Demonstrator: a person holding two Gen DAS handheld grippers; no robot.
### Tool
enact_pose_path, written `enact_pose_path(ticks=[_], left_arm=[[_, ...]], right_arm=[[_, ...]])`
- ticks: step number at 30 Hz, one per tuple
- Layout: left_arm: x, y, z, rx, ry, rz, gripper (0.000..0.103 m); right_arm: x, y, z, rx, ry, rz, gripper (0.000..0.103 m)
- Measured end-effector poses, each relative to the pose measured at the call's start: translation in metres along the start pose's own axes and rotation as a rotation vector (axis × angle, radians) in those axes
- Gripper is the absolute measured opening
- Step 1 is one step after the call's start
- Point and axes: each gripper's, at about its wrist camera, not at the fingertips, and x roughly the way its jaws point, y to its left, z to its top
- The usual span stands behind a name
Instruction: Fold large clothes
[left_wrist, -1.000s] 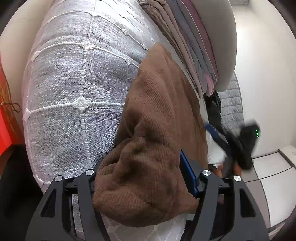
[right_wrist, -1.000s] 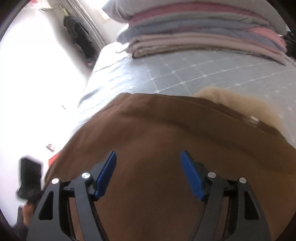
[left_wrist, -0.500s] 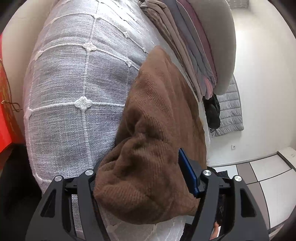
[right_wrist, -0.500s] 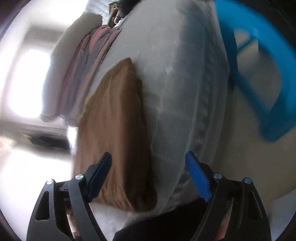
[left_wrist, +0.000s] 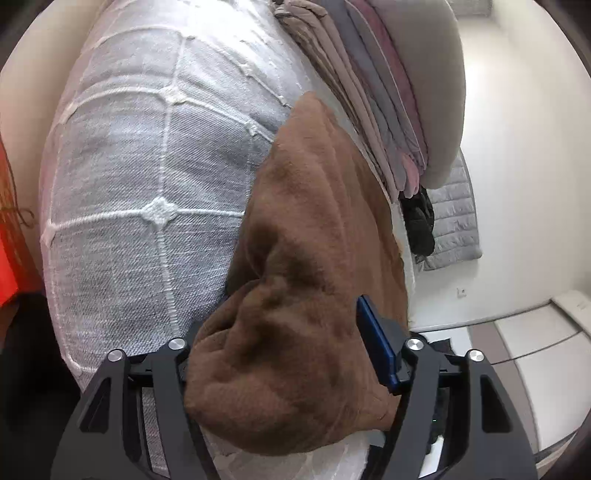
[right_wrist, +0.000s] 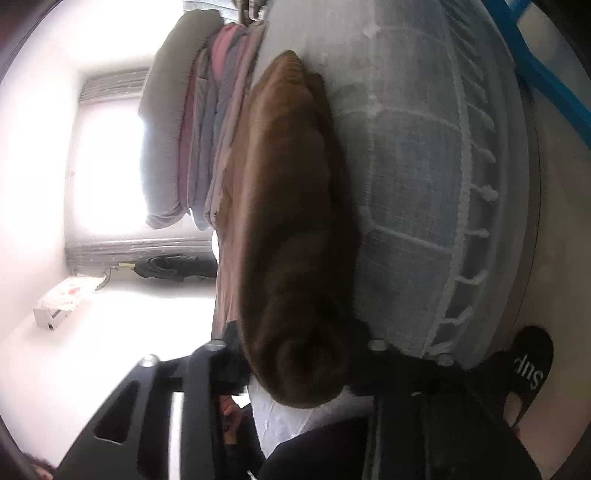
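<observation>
A brown fleece garment (left_wrist: 317, 221) lies folded in a long strip on the grey quilted bed (left_wrist: 147, 166). Its near end bulges between the jaws of my left gripper (left_wrist: 280, 343), which is closed on the bunched fabric. In the right wrist view the same brown garment (right_wrist: 288, 206) runs away from me along the bed (right_wrist: 413, 166). My right gripper (right_wrist: 295, 354) has its jaws on both sides of the garment's rolled near end and grips it.
A stack of folded blankets and a pillow (left_wrist: 399, 85) lies at the far end of the bed, also in the right wrist view (right_wrist: 192, 122). A blue frame (right_wrist: 543, 70) stands beside the bed. A dark jacket (left_wrist: 417, 225) hangs on the wall.
My right gripper has swung from above the garment to its near end and closed on the rolled edge. My left gripper has kept its hold and barely moved.
</observation>
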Motion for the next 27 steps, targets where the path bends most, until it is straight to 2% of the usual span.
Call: enact_pose_path(ticks=[1, 3, 9, 13, 16, 17, 18, 20, 22, 24, 26, 27], left_arm=[[0.000, -0.004, 0.000, 0.022, 0.002, 0.018, 0.033], [-0.004, -0.007, 0.002, 0.023, 0.006, -0.013, 0.024], [-0.031, -0.036, 0.012, 0.063, 0.005, -0.062, 0.020], [-0.050, -0.048, 0.015, 0.105, -0.021, -0.058, 0.021], [-0.030, -0.031, 0.018, 0.087, 0.025, 0.011, 0.026], [-0.020, -0.017, 0.019, 0.053, 0.040, 0.050, 0.034], [-0.015, -0.008, 0.020, 0.026, 0.051, 0.063, 0.038], [-0.012, 0.007, 0.019, -0.051, 0.063, 0.033, 0.042], [-0.015, 0.002, 0.021, -0.015, 0.046, 0.044, 0.047], [-0.015, 0.001, 0.022, -0.011, 0.035, 0.048, 0.057], [-0.009, 0.001, 0.023, -0.021, 0.032, 0.058, 0.060], [-0.007, 0.000, 0.023, -0.023, 0.028, 0.061, 0.063]], right_arm=[[0.000, 0.004, 0.001, -0.009, -0.006, 0.003, 0.031], [-0.005, 0.018, -0.004, -0.037, -0.022, 0.023, 0.029], [-0.008, 0.065, -0.009, -0.126, -0.033, 0.073, 0.027], [-0.005, 0.063, -0.017, -0.131, -0.005, 0.072, 0.027], [0.007, 0.036, -0.009, -0.097, 0.020, -0.022, 0.029], [0.013, 0.026, -0.005, -0.076, 0.045, -0.042, 0.033], [0.015, 0.020, -0.002, -0.059, 0.057, -0.061, 0.039], [0.010, 0.015, 0.000, -0.044, 0.030, -0.124, 0.045], [-0.008, 0.029, 0.001, -0.098, -0.062, -0.225, 0.051], [-0.019, 0.065, 0.004, -0.218, -0.208, -0.404, 0.055], [-0.011, 0.114, 0.004, -0.387, -0.279, -0.462, 0.057], [-0.004, 0.130, 0.002, -0.437, -0.276, -0.457, 0.062]])
